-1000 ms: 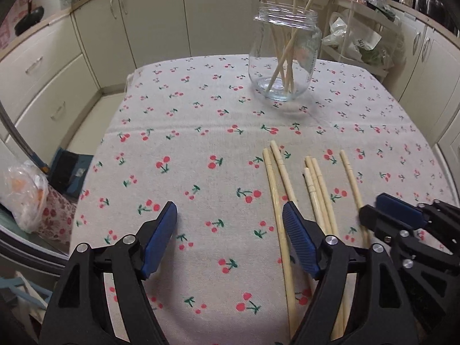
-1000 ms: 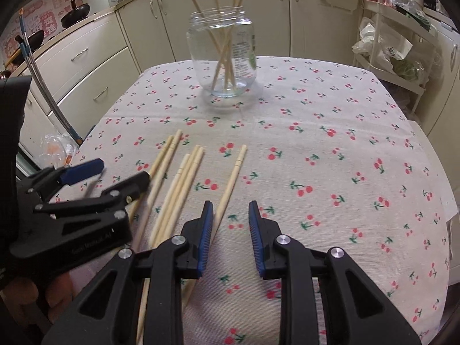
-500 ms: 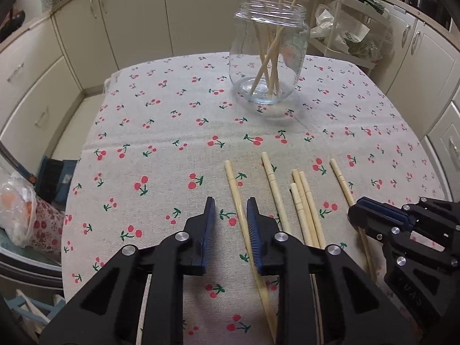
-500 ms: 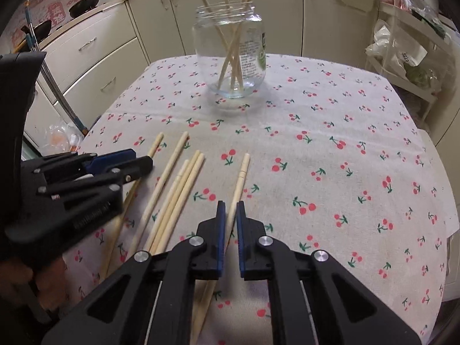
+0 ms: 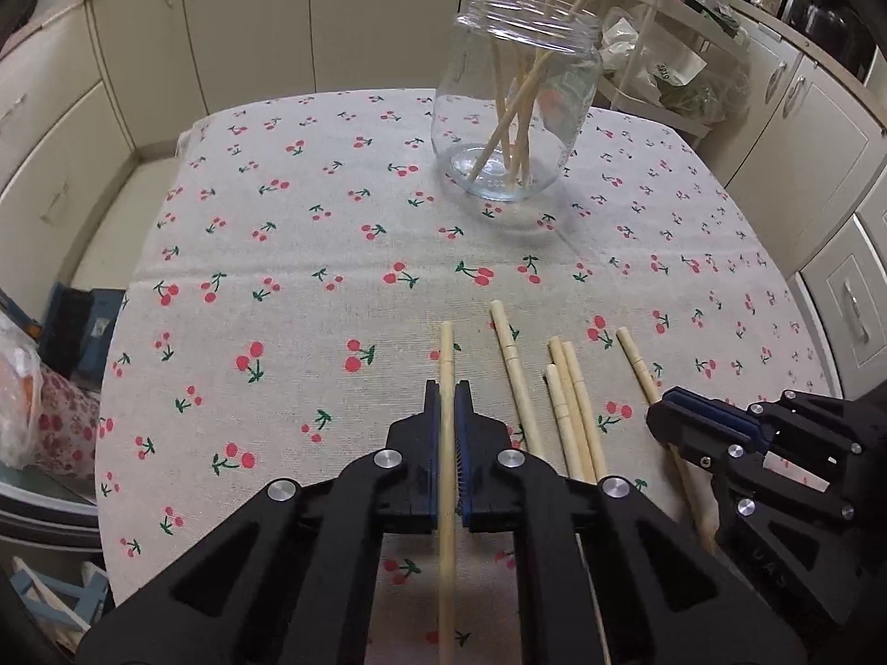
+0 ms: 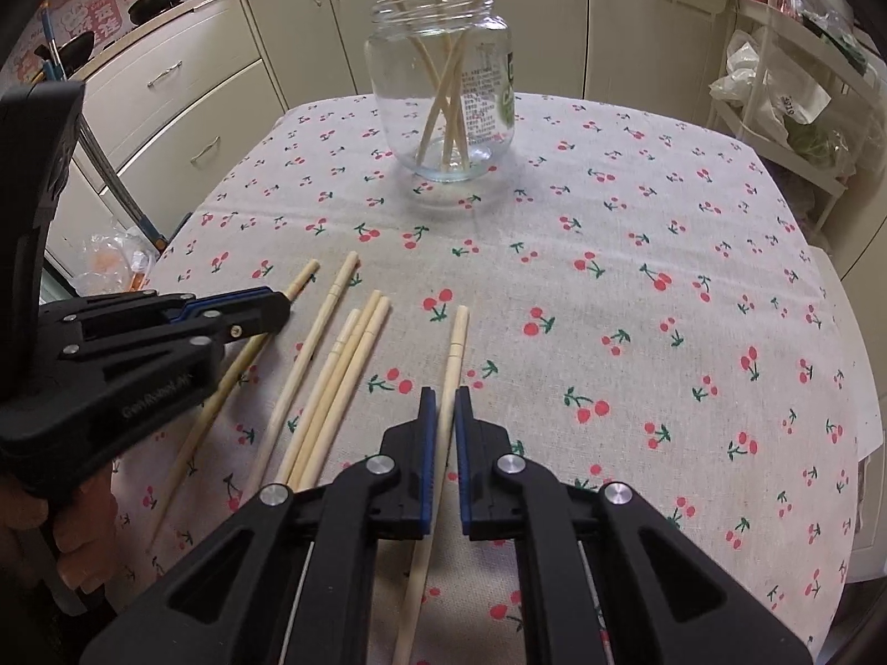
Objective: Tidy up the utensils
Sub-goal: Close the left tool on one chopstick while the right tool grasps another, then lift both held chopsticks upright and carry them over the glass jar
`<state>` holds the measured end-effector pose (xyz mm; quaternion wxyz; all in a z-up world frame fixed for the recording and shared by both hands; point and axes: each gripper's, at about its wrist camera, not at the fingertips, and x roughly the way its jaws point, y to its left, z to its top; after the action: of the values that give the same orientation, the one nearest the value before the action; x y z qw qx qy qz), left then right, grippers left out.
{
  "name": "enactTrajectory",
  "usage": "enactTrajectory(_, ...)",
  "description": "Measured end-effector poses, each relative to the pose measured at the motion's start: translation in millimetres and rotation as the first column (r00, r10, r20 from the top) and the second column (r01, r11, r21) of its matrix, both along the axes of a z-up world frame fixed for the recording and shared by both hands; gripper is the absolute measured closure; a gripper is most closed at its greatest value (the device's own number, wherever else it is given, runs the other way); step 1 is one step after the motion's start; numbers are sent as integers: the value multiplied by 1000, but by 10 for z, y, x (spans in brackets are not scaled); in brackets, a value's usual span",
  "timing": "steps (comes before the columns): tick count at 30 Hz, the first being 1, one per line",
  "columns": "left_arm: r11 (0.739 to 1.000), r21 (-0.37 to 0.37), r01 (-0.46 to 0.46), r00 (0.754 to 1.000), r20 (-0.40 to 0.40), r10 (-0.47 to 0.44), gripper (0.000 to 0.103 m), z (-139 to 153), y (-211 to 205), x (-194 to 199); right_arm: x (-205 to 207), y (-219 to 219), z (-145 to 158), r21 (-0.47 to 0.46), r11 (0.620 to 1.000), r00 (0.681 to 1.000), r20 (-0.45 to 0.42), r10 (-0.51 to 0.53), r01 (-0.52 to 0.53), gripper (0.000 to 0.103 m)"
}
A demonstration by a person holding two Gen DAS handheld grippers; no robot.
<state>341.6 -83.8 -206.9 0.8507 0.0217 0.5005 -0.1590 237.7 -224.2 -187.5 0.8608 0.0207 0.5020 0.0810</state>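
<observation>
Several wooden chopsticks lie side by side on the cherry-print tablecloth (image 5: 288,255). My left gripper (image 5: 447,393) is shut on the leftmost chopstick (image 5: 446,354); it also shows in the right wrist view (image 6: 266,305). My right gripper (image 6: 442,399) is closed around the rightmost chopstick (image 6: 455,349), its pads touching or almost touching it; it also shows in the left wrist view (image 5: 673,407). Three more chopsticks (image 6: 355,349) lie between them. A glass jar (image 5: 515,111) with several chopsticks standing in it sits at the far middle of the table (image 6: 443,83).
Cream kitchen cabinets (image 5: 233,16) surround the table. A white rack with bags (image 6: 787,94) stands at the right. A plastic bag (image 5: 22,382) sits off the table's left edge.
Both grippers went from open to closed, each around a chopstick. The left gripper shifted right onto the leftmost chopstick; the right gripper narrowed onto the rightmost one.
</observation>
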Motion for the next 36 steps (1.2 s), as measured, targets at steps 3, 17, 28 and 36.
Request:
enactTrajectory(3, 1000, -1, 16, 1000, -5, -16, 98, -7, 13, -2, 26, 16, 1, -2, 1000, 1000, -5, 7, -7, 93)
enactTrajectory(17, 987, -157, -29, 984, 168, 56, 98, 469, 173, 37, -27, -264, -57, 210, 974, 996, 10, -91, 86, 97)
enactTrajectory(28, 930, -366, -24, 887, 421, 188, 98, 1310, 229, 249, -65, -399, -82, 317, 941, 990, 30, -139, 123, 97)
enactTrajectory(36, 905, -424, -20, 804, 532, 266, 98, 1735, 87, 497, -69, -418, -90, 339, 932, 989, 30, -143, 125, 97)
